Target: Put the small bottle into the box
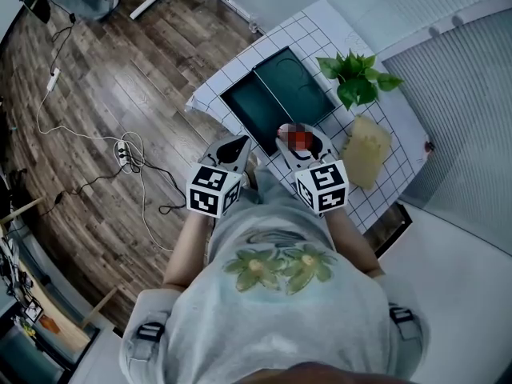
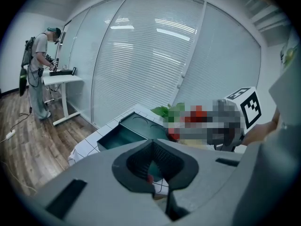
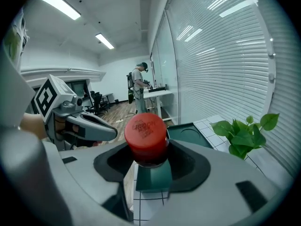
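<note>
Starting at the left, the left gripper point(image 2: 156, 172) is held beside its partner with its jaws drawn together and nothing between them. It takes no part in the carry and is best kept clear of the box. Next comes the box point(image 1: 250, 112), dark green and lying open on the checked tablecloth point(image 1: 320, 29). It consists of a deep tray on the left and an adjoining shallower half point(image 1: 298, 82) with round recesses, judged to be the lid. Above the near end of the box, the small bottle point(image 3: 146, 132) is clamped in the right gripper point(image 3: 150, 167), whose jaws are closed on it just below the cap. The bottle is therefore off the table and not yet in the box.

The step in hand is judged to be the carry to the tray. For a clean placement, the right gripper should be moved forward and to the left until the bottle is centred over the deep tray, not the recessed half. It should then be lowered until the base is borne by the tray floor, and only then should the jaws be parted. The grip is high, so swing is to be expected if the move is hurried.

Of the bottle, a broad red cap with raised lettering is shown; the body is hidden below the jaws. At the far right, a leafy plant point(image 1: 358, 77) and a pale yellow object point(image 1: 366, 149) are set well clear.
</note>
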Tool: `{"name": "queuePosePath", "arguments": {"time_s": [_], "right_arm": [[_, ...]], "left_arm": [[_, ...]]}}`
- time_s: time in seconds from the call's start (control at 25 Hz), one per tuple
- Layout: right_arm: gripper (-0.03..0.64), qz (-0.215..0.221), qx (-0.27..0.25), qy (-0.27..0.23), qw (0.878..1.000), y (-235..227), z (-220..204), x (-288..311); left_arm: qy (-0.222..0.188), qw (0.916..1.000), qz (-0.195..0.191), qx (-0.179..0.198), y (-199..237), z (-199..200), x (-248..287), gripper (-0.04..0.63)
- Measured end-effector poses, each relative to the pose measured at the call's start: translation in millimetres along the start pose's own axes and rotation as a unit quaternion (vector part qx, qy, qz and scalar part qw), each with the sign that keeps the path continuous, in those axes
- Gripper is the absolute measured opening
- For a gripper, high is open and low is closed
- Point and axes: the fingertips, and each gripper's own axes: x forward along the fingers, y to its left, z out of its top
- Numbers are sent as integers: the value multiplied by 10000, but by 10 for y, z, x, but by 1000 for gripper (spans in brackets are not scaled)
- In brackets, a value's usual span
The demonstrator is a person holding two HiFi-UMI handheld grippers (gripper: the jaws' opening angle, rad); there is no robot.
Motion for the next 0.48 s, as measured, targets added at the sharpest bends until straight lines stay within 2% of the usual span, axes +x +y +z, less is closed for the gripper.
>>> {"name": "queuePosePath", "arguments": {"time_s": [0.48], "right_arm": [[218, 27, 6, 167, 9999, -38, -98, 131]], "left_arm": [[19, 9999, 53, -90, 39, -1, 44, 5]]}}
